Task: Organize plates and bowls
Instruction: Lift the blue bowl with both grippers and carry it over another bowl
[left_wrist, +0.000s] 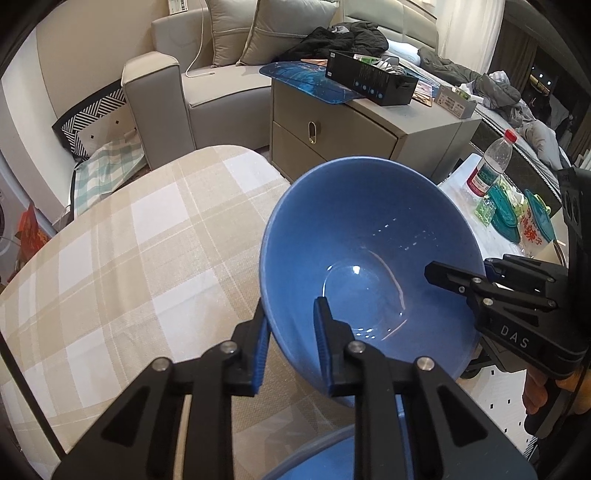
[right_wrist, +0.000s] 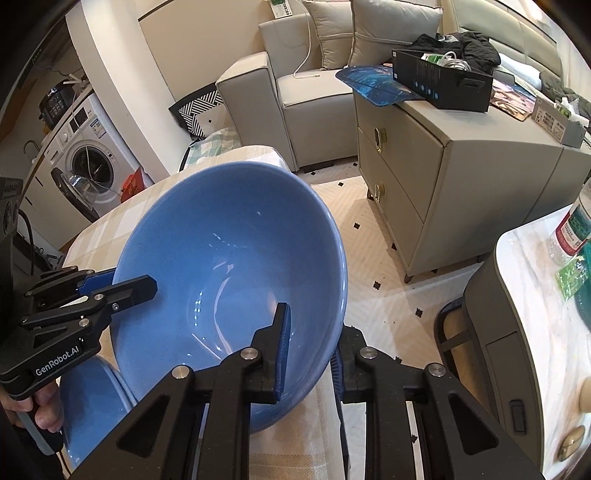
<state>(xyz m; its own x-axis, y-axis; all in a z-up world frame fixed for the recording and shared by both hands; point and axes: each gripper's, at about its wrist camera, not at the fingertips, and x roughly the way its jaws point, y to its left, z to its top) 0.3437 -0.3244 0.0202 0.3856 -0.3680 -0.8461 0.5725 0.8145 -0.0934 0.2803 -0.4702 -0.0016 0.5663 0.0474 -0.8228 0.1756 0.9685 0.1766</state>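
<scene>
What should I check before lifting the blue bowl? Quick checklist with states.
1. Left gripper clamped on the blue bowl rim, one finger inside, one outside: ok.
2. Right gripper clamped on the opposite rim: ok.
3. Bowl empty, nothing to spill: ok.
4. Bowl level: not ok, it sits tilted.
5. Second blue dish below the bowl, clear of its underside: cannot tell.
6. Checked tablecloth free of the fingers: cannot tell.
</scene>
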